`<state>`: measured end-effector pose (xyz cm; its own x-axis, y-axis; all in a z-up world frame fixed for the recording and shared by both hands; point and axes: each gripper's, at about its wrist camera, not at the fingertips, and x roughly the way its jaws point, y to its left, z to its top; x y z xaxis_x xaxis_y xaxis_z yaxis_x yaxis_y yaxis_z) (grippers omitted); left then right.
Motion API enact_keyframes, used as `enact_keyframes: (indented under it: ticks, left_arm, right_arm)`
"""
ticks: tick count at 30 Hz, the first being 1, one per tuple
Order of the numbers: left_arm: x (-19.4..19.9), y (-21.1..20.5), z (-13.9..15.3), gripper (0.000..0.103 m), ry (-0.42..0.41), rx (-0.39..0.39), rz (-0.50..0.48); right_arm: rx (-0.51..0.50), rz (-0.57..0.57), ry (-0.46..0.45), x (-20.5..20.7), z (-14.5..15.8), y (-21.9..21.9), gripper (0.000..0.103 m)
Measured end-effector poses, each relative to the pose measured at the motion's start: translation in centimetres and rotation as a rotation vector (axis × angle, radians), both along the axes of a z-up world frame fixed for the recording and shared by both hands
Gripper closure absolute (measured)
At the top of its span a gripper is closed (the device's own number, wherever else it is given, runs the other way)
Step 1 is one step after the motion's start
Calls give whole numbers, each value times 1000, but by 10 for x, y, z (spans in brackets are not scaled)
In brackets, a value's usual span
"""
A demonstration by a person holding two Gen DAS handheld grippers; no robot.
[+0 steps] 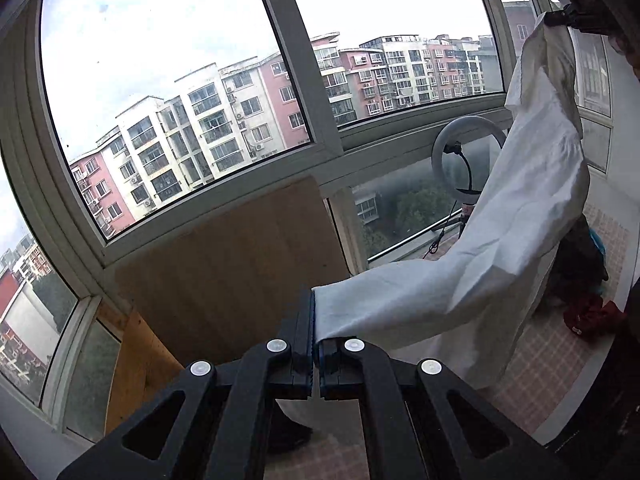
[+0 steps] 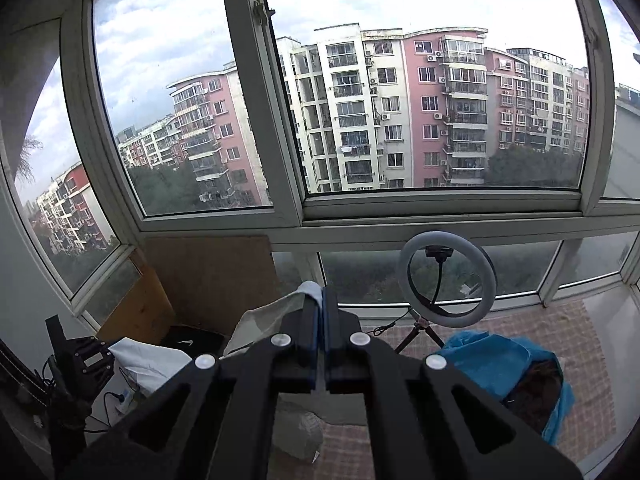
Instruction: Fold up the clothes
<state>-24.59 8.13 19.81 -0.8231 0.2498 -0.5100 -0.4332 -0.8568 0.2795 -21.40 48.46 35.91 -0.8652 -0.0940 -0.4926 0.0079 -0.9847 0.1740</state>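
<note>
I have the white cotton garment (image 1: 500,248) strung in the air between both grippers — left gripper (image 1: 314,344) clenched on one edge, right gripper (image 2: 322,312) clenched on another, higher at the far right. I'd level my hands, pull the cloth taut, then lower it flat onto the checked floor mat (image 1: 560,360).

White garment (image 1: 500,240) stretched in air, creased, one edge low, other end high at right.

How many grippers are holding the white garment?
2. The left gripper pinches one edge of the white garment; the right gripper holds another edge, raised at the upper right in the left view.
</note>
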Motion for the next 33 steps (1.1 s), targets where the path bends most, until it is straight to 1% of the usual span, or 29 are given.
enact_keyframes:
  ticks: [5,8,11,15,17,19,21,24,26,28,31,33]
  left_arm:
    - [43,-12,31,102,76,-64,-18]
    - [64,-16,43,102,99,-104,-23]
    - [84,-16,49,102,129,-159,-27]
    - [98,-17,55,102,147,-212,-47]
    - [89,-19,52,101,123,-227,-44]
    - [69,-21,42,101,75,-240,-28]
    - [39,-22,24,101,11,-252,-19]
    - [-18,-21,-28,101,-108,-278,-16]
    - [-54,-15,-73,101,-190,-310,-12]
    - [-87,-12,-122,101,-261,-339,-9]
    - [-134,-5,-196,102,-349,-391,8]
    - [-157,-4,-243,102,-391,-432,22]
  right_arm:
    - [21,3,124,56,43,-6,101]
    - [28,14,198,94,61,-13,101]
    - [47,25,243,122,75,-24,101]
    - [94,21,242,130,82,-37,101]
    - [114,23,218,122,79,-41,101]
    - [124,24,170,99,68,-41,101]
    - [124,19,106,62,49,-38,101]
    - [131,-3,-3,-13,4,-30,101]
    - [148,-23,-93,-72,-40,-24,101]
    - [200,-48,-168,-128,-86,-24,101]
    - [242,-66,-265,-206,-169,-26,101]
    - [269,-70,-321,-247,-224,-32,101]
